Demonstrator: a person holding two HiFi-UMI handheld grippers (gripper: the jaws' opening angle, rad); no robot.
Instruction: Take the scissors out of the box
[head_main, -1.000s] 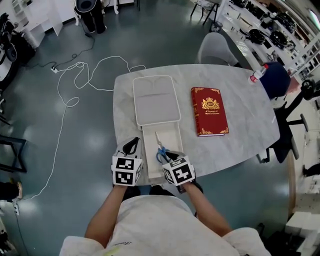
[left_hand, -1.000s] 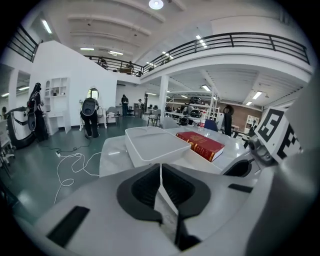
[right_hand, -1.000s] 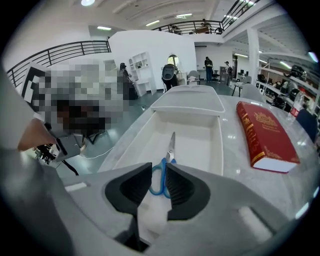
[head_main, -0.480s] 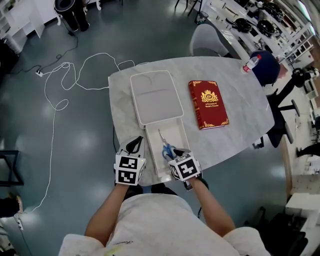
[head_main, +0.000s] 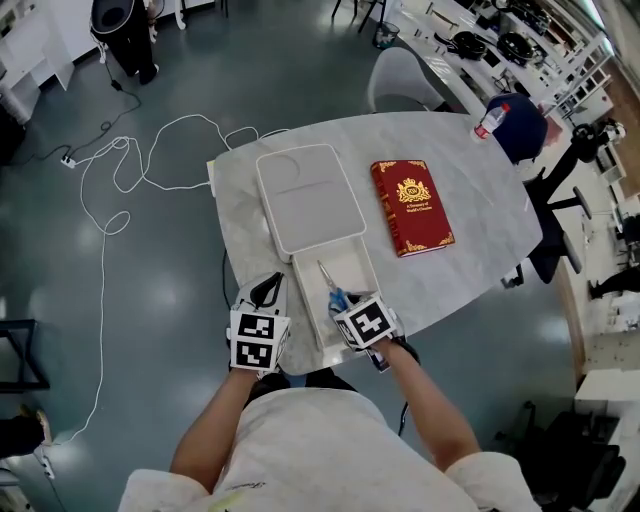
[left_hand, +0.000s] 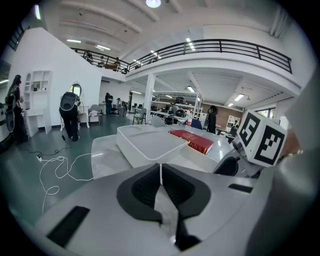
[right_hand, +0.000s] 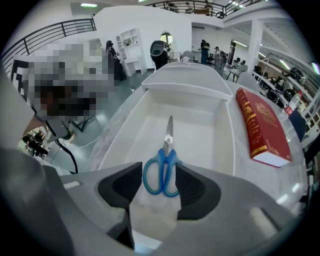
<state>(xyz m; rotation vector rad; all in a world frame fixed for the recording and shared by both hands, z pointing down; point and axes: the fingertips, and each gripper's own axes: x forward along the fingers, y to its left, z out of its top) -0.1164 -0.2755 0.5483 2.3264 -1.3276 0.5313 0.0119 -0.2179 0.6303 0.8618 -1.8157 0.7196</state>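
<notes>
Blue-handled scissors (head_main: 331, 285) lie in the open white box (head_main: 355, 262), blades pointing away from me. My right gripper (head_main: 346, 304) points steeply down over the handles (right_hand: 161, 170). Its jaws are opening, with the handles between the dark pads (right_hand: 195, 187) and resting on the box floor. The box's lid (head_main: 303, 195) lies just beyond the box on the marble table (head_main: 480, 215). My left gripper (head_main: 266, 291) hovers at the table's near edge left of the box, its jaws shut (left_hand: 160, 175) with nothing in them.
A red book (head_main: 412, 207) with gold ornament lies right of the lid. A dark cap (head_main: 518, 122) and a small bottle (head_main: 487, 121) sit at the table's far right. A grey chair (head_main: 395, 78) stands behind, and a white cable (head_main: 110, 200) trails on the floor at left.
The right gripper has tipped a little further down over the scissors' handles. The scissors lie where they were in the box, and the left gripper has stayed put.
</notes>
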